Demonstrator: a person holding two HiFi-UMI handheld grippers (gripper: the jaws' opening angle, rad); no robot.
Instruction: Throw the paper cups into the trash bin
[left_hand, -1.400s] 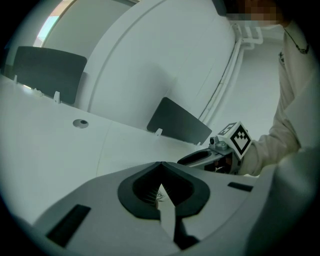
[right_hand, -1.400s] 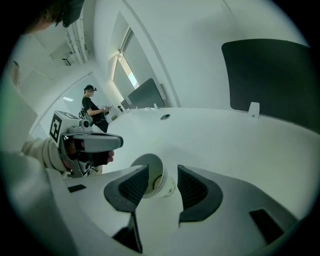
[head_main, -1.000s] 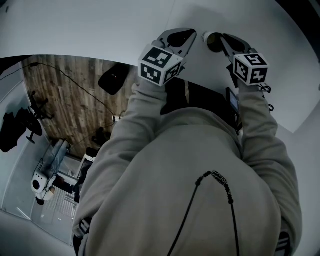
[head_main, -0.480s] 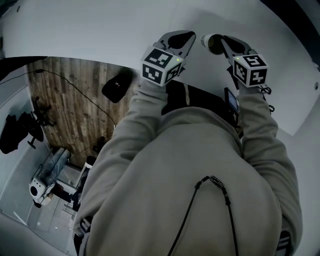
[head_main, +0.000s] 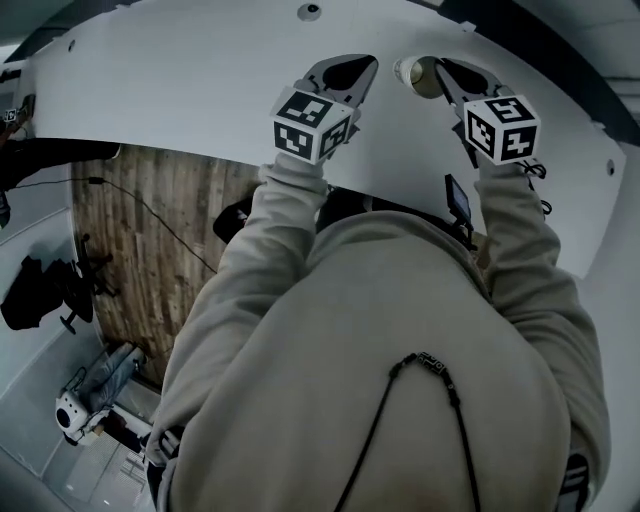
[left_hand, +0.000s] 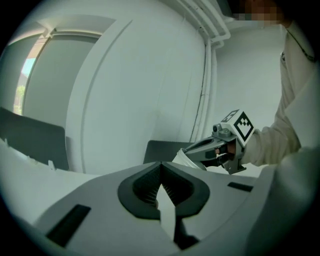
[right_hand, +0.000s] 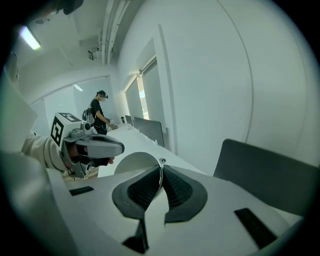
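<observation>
A white paper cup (head_main: 415, 72) lies on its side in the air, its rim pinched between the pads of my right gripper (head_main: 440, 72). In the right gripper view the cup (right_hand: 135, 165) shows its open mouth left of the jaws, which have just been closing tighter on the rim. My left gripper (head_main: 350, 70) is beside it, jaws together with nothing between them (left_hand: 161, 182). Both are held up over the white table (head_main: 200, 80). The left gripper view shows the right gripper (left_hand: 200, 149) with the cup (left_hand: 184, 159). No trash bin is in view.
Wooden floor (head_main: 150, 230) lies left of the table, with dark equipment (head_main: 40, 290) on it. Dark chair backs (right_hand: 265, 170) (left_hand: 160, 150) stand along a white wall. Another person (right_hand: 100, 112) stands far down the long table.
Both grippers have risen together, the cup still in the right one. The head view has tilted, so more of the table's far edge shows.
</observation>
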